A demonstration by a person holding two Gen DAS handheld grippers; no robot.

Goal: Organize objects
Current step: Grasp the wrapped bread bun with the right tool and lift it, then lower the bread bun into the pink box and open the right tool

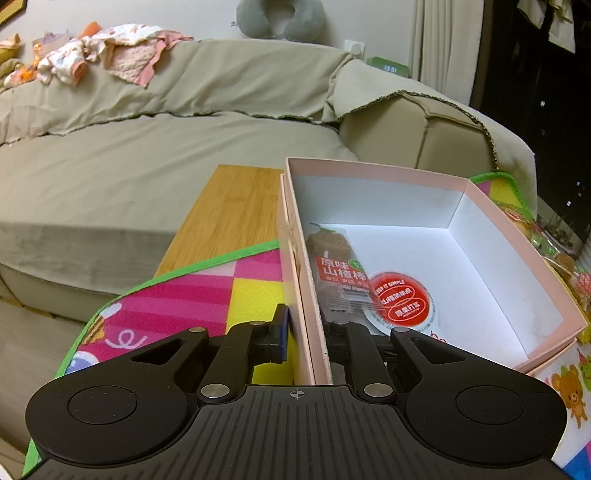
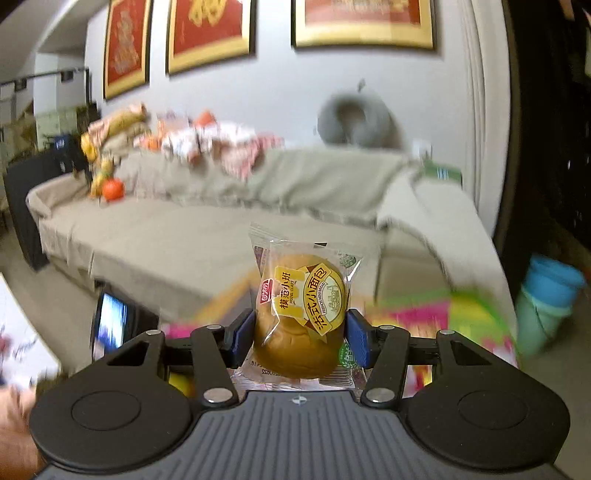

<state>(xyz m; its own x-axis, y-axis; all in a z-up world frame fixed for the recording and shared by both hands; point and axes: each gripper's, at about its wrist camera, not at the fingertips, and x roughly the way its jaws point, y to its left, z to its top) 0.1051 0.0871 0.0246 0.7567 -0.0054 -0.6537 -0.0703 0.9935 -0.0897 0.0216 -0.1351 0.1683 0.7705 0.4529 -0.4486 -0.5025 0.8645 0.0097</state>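
While the right gripper clenches a wrapped bun between its blue pads, the bun hangs in the air above a blurred bright mat, its yellow label turned sideways. The left gripper is clamped on the near left wall of a pink box, one finger outside the wall and one inside. On the box's white floor lie a snack packet with a red label, against the left wall, and a round red-topped cup just beside it. The box sits on the mat, a pink, yellow and green-edged sheet spread over a wooden table. More wrapped snacks lie on the mat beyond the box's right wall. Past the table stands a beige covered sofa, with crumpled clothes along its back and a grey neck pillow against the wall. Red and gold framed pictures hang above the sofa, and a blue bucket stands at the right.
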